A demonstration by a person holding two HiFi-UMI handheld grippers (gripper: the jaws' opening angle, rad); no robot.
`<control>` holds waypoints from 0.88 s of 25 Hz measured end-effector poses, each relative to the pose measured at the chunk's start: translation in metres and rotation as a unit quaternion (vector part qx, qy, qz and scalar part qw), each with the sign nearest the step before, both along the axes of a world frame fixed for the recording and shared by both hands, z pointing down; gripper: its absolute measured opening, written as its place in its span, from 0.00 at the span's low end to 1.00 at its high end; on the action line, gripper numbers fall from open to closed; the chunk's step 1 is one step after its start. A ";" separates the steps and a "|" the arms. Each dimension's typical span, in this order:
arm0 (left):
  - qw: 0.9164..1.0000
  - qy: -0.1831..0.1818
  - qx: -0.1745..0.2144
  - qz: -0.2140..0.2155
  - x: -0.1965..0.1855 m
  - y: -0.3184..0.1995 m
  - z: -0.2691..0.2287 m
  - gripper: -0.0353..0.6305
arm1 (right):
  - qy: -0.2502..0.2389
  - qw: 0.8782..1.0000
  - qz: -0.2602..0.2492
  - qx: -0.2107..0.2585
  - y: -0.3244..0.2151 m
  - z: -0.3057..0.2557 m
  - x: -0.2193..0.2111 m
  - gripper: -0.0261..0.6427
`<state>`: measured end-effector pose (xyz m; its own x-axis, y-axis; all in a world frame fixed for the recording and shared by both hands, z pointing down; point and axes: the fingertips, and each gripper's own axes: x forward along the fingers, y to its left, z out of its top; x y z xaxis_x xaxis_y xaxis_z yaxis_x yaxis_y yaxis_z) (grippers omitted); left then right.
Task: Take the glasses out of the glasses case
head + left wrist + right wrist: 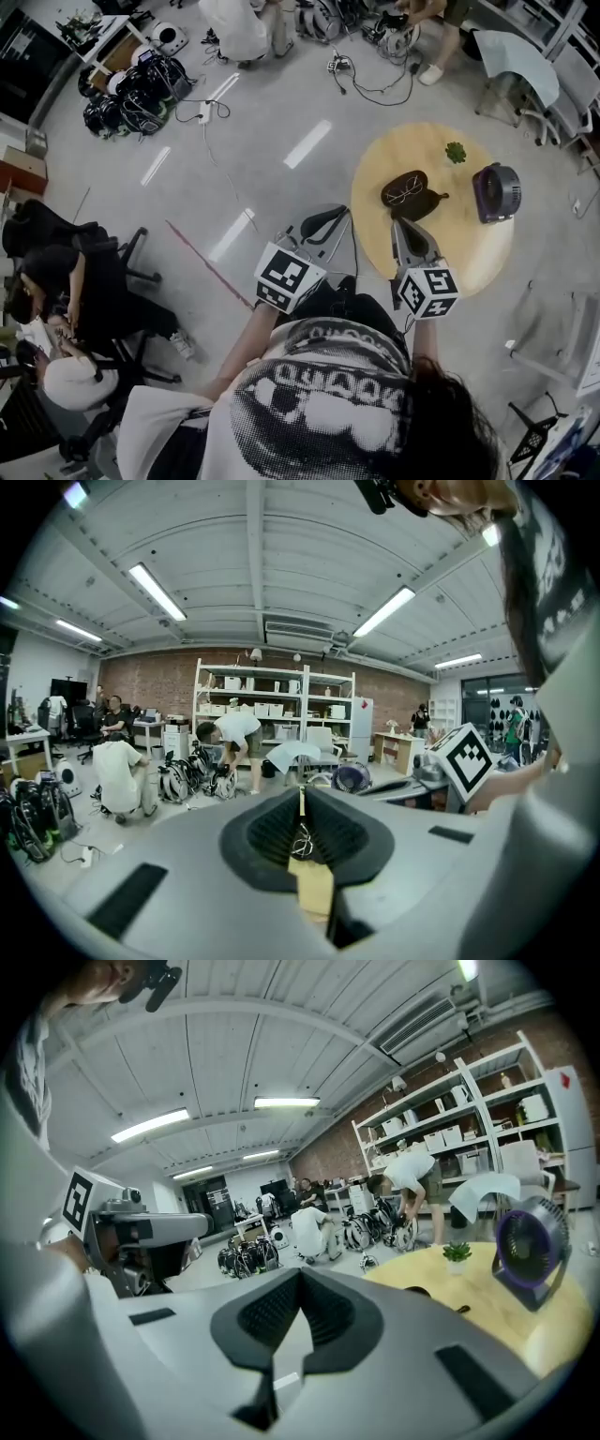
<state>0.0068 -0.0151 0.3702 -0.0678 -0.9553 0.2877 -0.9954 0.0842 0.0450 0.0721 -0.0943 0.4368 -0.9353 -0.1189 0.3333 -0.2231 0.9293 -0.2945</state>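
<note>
**Both grippers hovering shut at the table's near side, glasses lying on the case**

The round table [469,258] is standing right of centre. Its pale wood top is lying bare along the near and right rim, so the near side is offering open room. Left of it the grey glossy floor [281,122] is stretching wide, with cables gathering only at the far end. A seated person [66,291] is keeping well to the left, and chairs [530,70] are crowding the far right corner.

The left gripper [330,217] is hanging over the floor just off the table's left edge, tilting slightly downward and pointing toward the far right. In the left gripper view its ribbed black pads [272,832] are meeting along one thin seam, clenched on nothing; only a slit of table is showing below the seam. The right gripper [406,225] is hovering over the table's near part, just near of the case and also dipping a little. Its pads [328,1312] are likewise pressing together, with nothing between them.

The glasses [405,193], a thin wire frame with round lenses, are lying on the dark oval case [417,210] at the middle of the table. A small green plant [456,152] is sitting beyond it toward the far edge. A round dark fan [495,192] is standing to its right, apart from the case.
</note>
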 end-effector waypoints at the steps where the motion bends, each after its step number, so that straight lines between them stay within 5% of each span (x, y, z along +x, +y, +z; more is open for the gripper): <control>1: 1.000 0.000 -0.001 -0.003 -0.002 -0.001 0.001 0.09 | -0.002 1.000 0.002 -0.002 -0.002 0.000 0.000 0.03; 12: 0.999 -0.001 -0.032 0.032 0.000 -0.034 0.011 0.09 | -0.002 0.997 0.067 -0.028 -0.035 0.015 0.022 0.04; 22: 0.994 0.006 -0.044 0.104 -0.040 -0.092 0.033 0.09 | 0.026 0.986 0.161 -0.035 -0.092 0.047 0.010 0.04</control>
<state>-0.0332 -0.1067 0.4032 0.1334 -0.9196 0.3696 -0.9910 -0.1201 0.0589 0.0820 -0.1866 0.4836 -0.8344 -0.3822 0.3970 -0.5199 0.7851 -0.3367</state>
